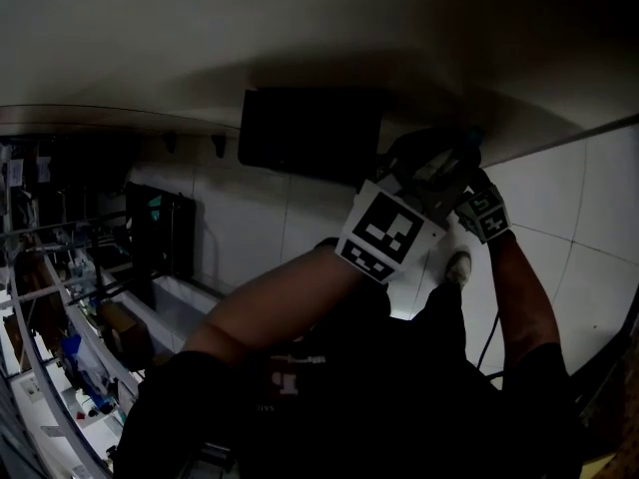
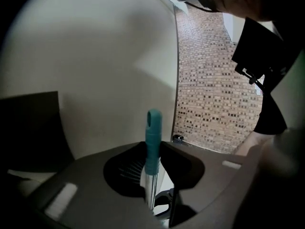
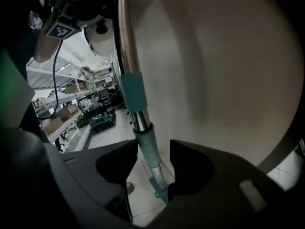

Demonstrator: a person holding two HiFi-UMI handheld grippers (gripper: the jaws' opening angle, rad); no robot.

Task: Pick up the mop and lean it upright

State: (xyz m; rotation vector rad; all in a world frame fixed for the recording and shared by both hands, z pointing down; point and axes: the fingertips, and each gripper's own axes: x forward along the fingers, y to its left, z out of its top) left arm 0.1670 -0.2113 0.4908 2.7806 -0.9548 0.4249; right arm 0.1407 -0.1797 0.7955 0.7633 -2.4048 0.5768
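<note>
Your left gripper is clamped on the mop just under its teal tip, holding it upright by the wall — your right gripper straddles it lower down, jaws wide apart, probably ready to steady the lean.

The mop pole is glossy chromed metal, with a smooth teal plastic collar and end cap. The wall looks matt and smooth, the brick wall rough, the floor tiles glossy.
</note>
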